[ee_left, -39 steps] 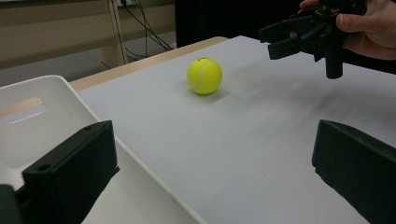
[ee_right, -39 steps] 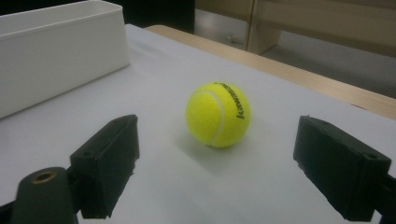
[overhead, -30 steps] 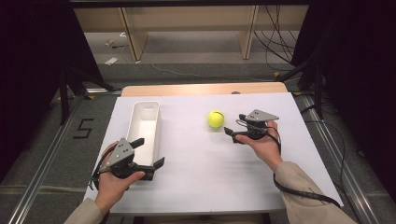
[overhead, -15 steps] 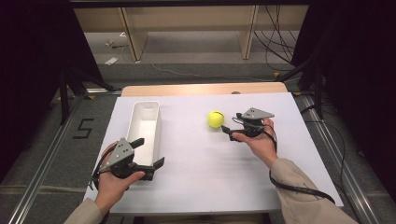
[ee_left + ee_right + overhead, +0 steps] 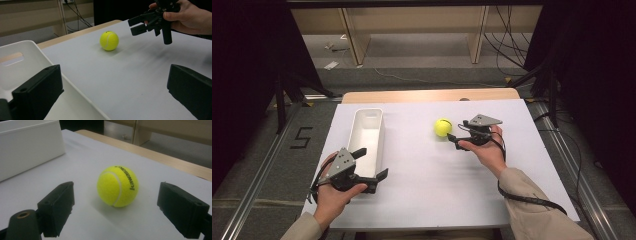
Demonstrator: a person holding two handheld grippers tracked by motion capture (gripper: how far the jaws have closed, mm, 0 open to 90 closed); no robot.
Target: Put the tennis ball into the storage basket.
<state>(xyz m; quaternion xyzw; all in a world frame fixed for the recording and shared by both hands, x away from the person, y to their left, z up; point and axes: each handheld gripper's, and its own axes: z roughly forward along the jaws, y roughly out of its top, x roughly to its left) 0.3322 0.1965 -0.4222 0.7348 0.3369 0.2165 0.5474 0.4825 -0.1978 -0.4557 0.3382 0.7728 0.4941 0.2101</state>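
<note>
So my right tongs [image 5: 453, 139] are spread wide and lined up on the tennis ball [image 5: 442, 127], which sits on the white surface [image 5: 437, 190] a bit toward 1 o'clock of centre. In the right gripper view the ball [image 5: 117, 186] is dead ahead at 12 o'clock, between the two jaws but not touching either one, with bare surface on both sides of it. My left tongs [image 5: 372, 165] are released too, holding nothing, parked down at 7 o'clock with one jaw over the near end of the white plastic bin [image 5: 368, 135]. From the left gripper view the ball [image 5: 109, 40] is at about 11 o'clock, well apart, with the right tongs [image 5: 135, 26] hovering just beside it at 1 o'clock.
</note>
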